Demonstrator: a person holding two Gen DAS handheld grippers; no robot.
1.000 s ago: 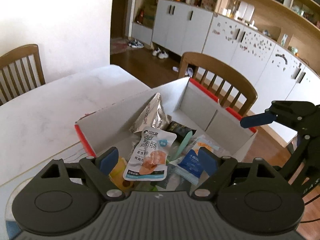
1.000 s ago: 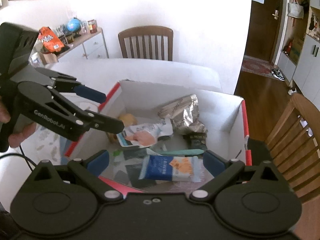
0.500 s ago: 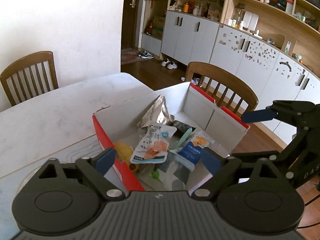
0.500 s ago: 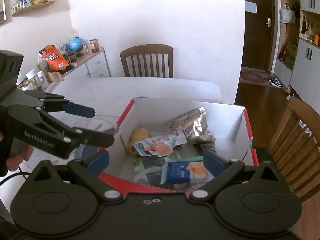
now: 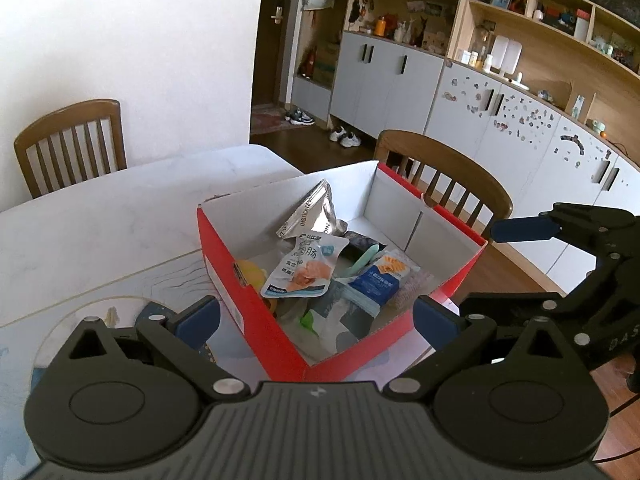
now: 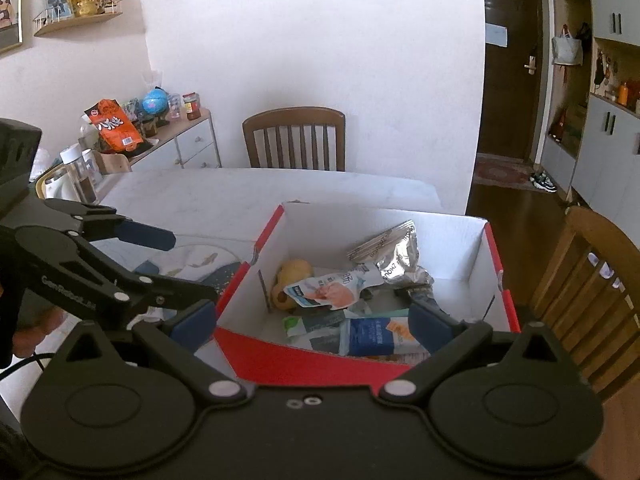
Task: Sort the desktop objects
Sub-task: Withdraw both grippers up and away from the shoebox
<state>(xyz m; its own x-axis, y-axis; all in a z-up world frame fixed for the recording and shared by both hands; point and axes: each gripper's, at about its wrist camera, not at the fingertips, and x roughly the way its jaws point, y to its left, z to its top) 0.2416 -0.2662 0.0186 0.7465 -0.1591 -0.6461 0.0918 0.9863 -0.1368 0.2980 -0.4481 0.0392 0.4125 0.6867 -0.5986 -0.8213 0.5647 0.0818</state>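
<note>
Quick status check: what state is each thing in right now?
left hand-held gripper: open, empty
right hand-held gripper: open, empty
red box: open-topped, holding snacks
silver foil pouch: in box, leaning on back wall
blue packet: lying flat in box

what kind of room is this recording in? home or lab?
Looks like a home, probably a dining area. A pale dining table with wooden chairs around it, grey cabinets under shelves of household clutter, and shoes on the floor by a dark door.
</note>
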